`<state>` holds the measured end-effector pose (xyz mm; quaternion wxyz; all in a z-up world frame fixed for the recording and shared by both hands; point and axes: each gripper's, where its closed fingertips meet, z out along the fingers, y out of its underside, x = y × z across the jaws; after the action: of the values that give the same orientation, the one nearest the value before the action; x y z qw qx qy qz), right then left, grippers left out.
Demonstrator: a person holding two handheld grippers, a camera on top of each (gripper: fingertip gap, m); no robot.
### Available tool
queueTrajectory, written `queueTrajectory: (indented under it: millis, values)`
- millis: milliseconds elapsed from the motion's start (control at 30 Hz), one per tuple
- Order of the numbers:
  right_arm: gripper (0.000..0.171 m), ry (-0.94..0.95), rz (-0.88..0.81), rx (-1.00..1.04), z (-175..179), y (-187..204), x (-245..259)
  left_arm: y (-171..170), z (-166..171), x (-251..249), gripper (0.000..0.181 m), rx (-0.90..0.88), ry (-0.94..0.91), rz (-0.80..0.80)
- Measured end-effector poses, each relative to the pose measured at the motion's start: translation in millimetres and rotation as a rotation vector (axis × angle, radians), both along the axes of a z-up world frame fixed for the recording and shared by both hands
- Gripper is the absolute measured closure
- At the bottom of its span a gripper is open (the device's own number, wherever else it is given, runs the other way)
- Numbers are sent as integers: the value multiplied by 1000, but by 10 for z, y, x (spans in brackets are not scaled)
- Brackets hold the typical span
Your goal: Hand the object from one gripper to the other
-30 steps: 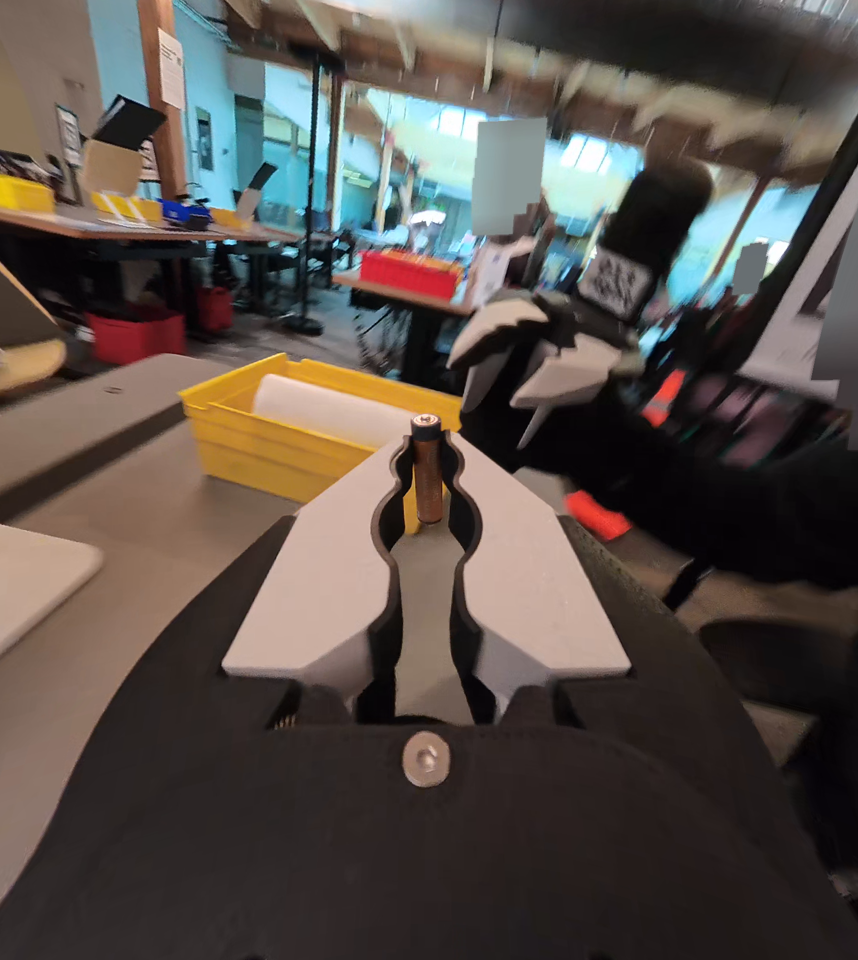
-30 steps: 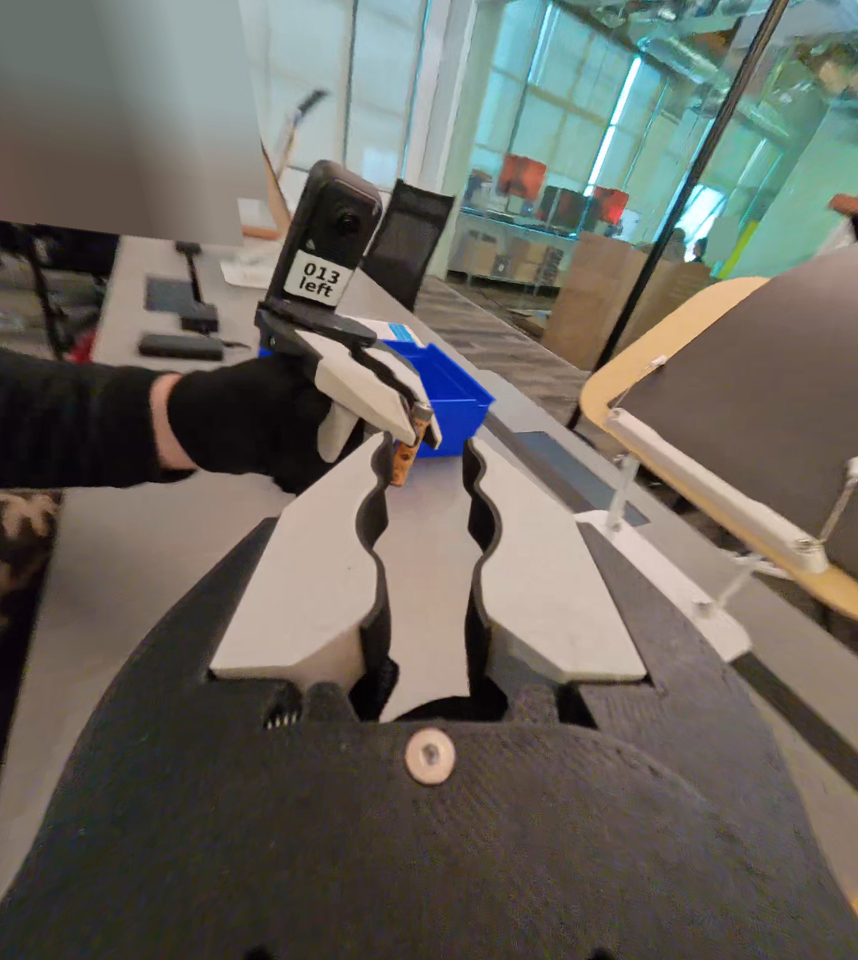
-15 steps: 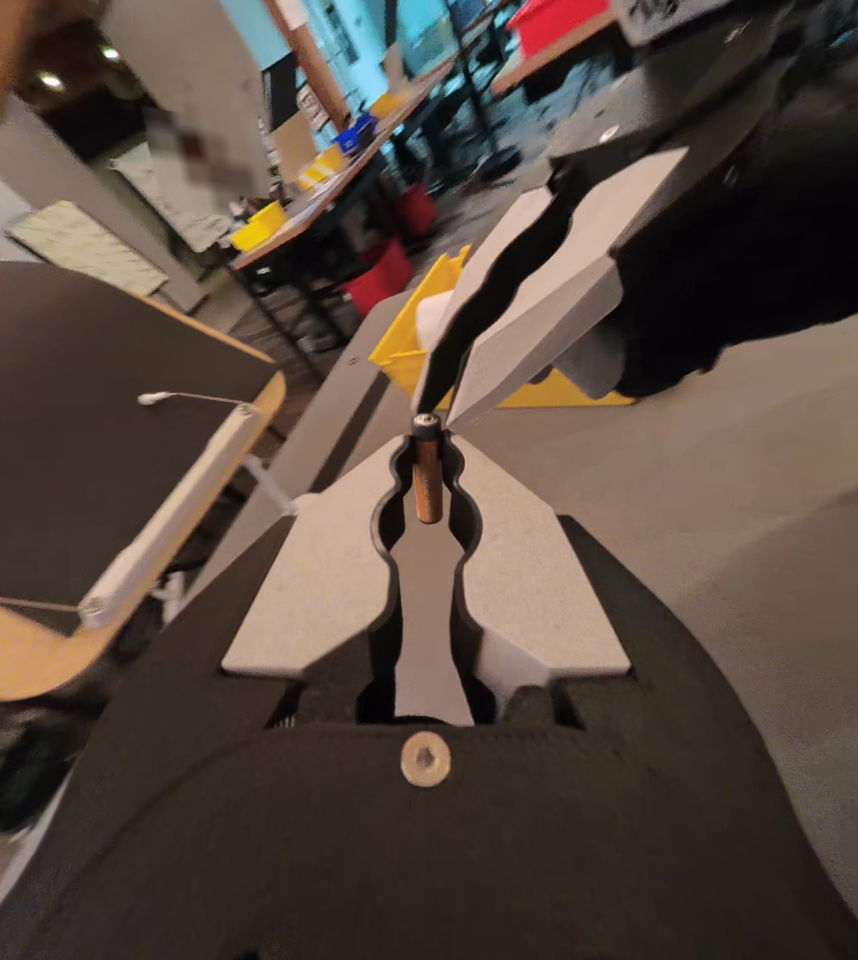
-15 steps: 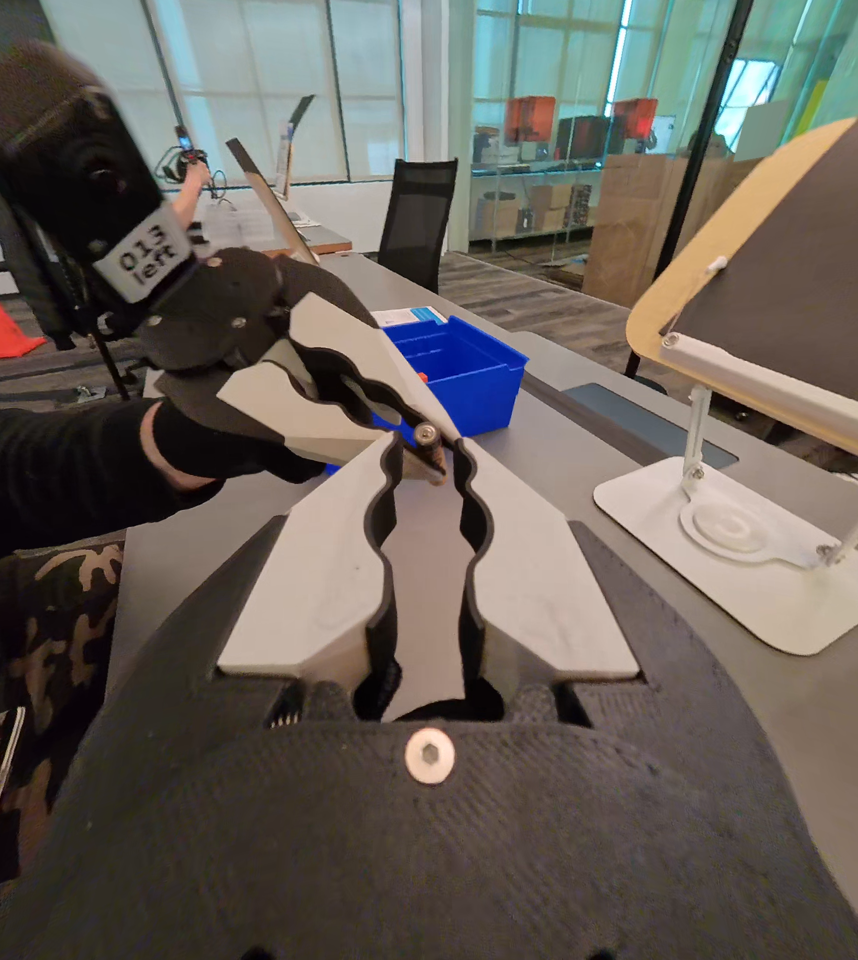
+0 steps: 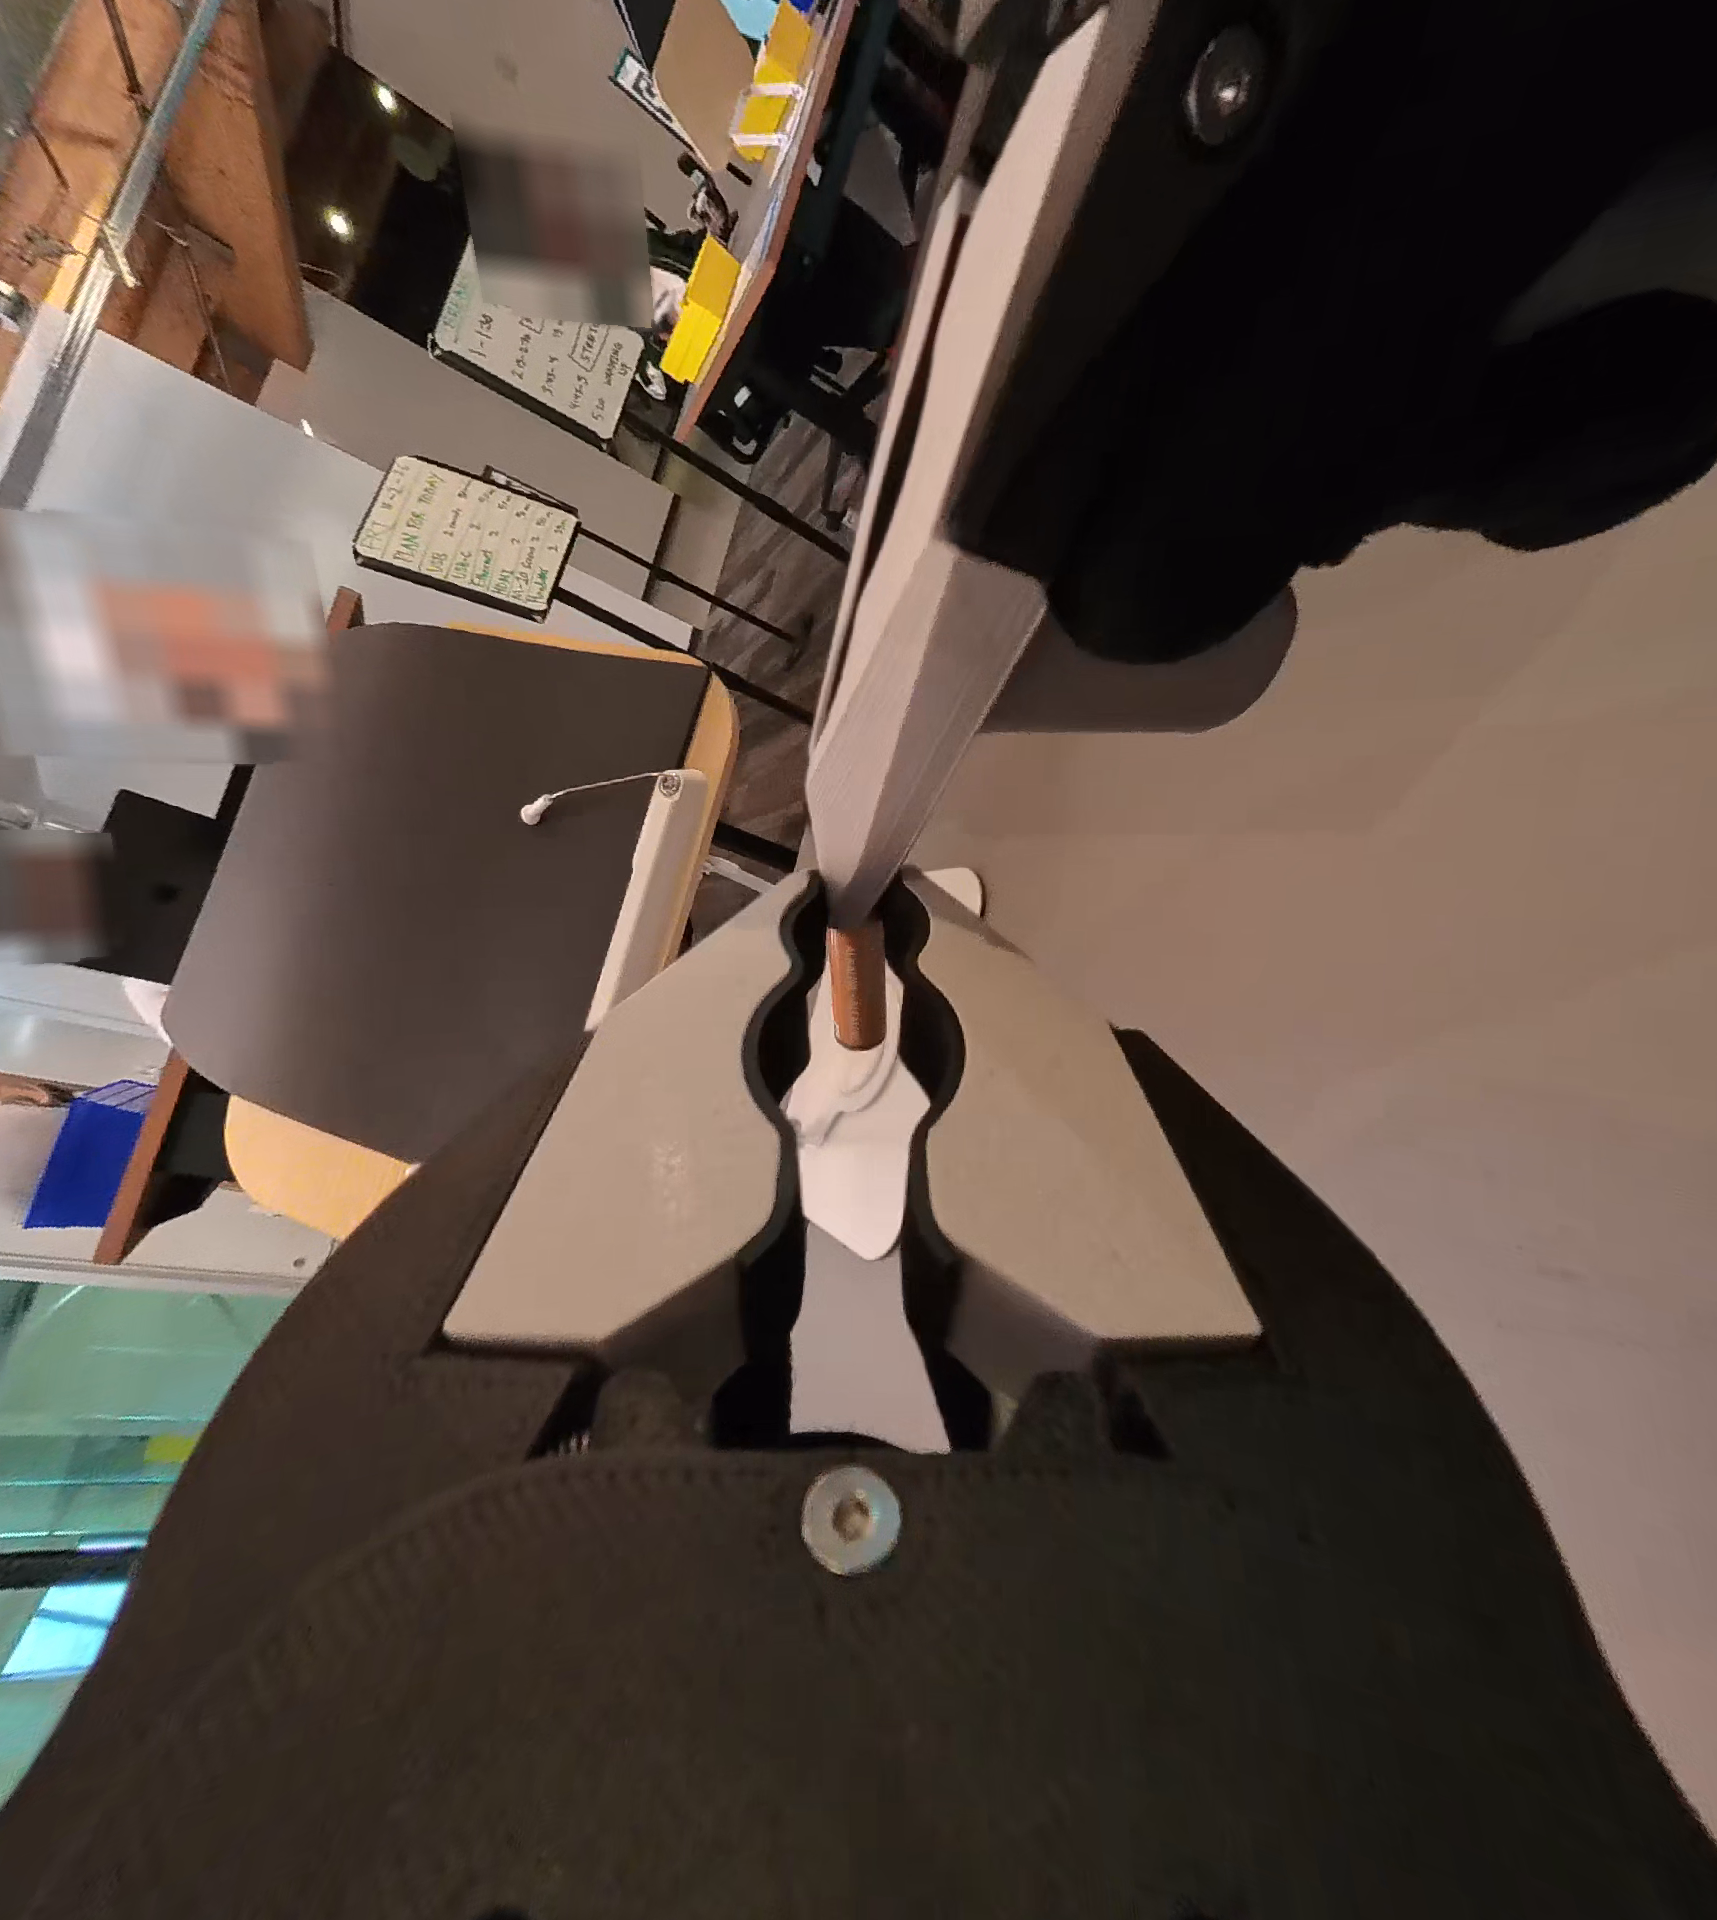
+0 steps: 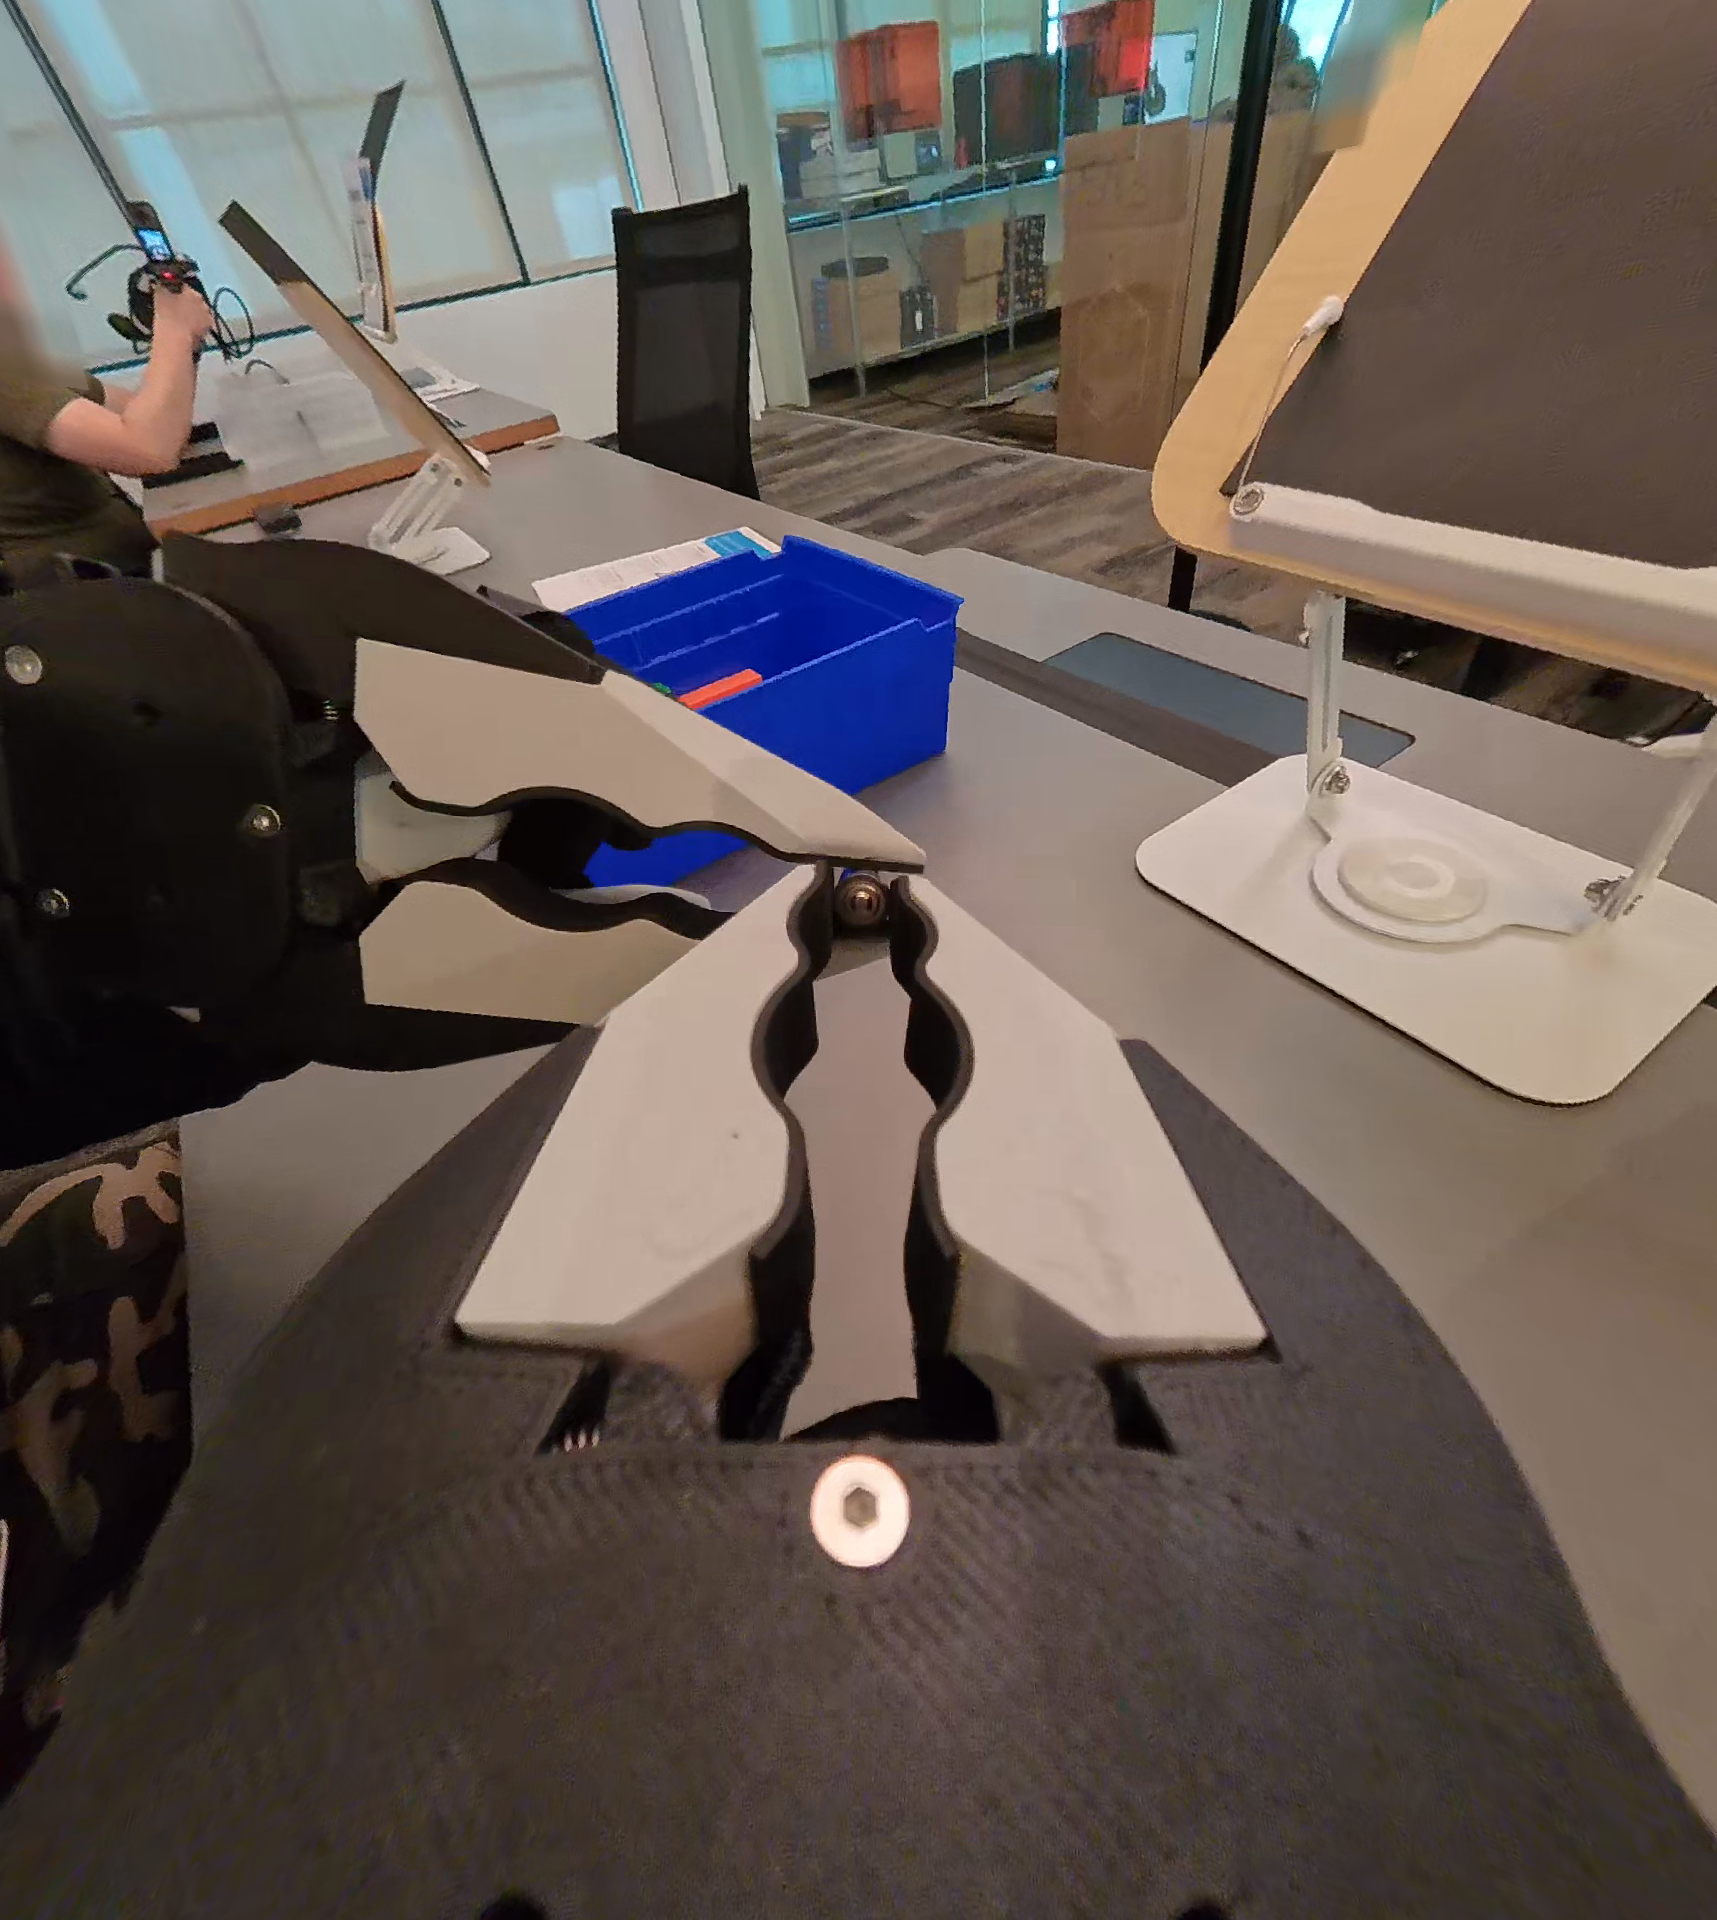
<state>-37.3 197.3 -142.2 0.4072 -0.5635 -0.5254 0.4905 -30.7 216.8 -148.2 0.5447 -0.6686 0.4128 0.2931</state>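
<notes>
**Left wrist view**
- Change: the right gripper (image 5: 849,873) was poised just off the tip half a second ago. It has now come down onto the far end of the object (image 5: 854,987), a copper-coloured cylinder. The room now lies sideways in the frame, so the left gripper (image 5: 862,902) has rolled onto its side.
- Object: its near part lies in the outermost notch of the left tongs and its far end is hidden under the right fingertips.
- Left tongs: set close about the object, with a sliver of gap on one flank. I cannot tell whether they are clamping or already easing.
- Pose: the right gripper enters from the upper right, edge-on, held by a black-gloved hand (image 5: 1405,312).

**Right wrist view**
- Change: the right tongs stood wide before and are now drawn in and clenched on the object's metal-tipped end, which sits between their tips.
- Meaning: both tools meet on the one object, so I judge the handover to be at its midpoint, with the left's release outstanding.
- Pose: the left gripper reaches in from the left with one finger above the other. It crosses the right tool tip to tip, roughly at right angles, above the grey table (image 6: 1353,1247).
- Nearby: a blue bin (image 6: 833,717) stands just behind.
</notes>
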Motion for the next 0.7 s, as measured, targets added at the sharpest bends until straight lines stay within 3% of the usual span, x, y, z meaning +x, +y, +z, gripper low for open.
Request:
queueTrajectory:
  millis: [100,200,300,500,700]
  values:
    - [163,29,-10,9,39,19,10,5,44,0,172,19,-48,-4]
    - [163,71,-31,29,104,85,49,-43,129,21,143,11,-189,-49]
    - [163,150,-40,49,216,116,115,-128,272,-29,134,-28,-494,-112]
    - [163,354,41,-29,458,48,251,-267,442,-17,137,-262,-1392,-388]
    - [163,543,209,-277,618,-39,369,-407,582,36,144,-342,-1872,-736]
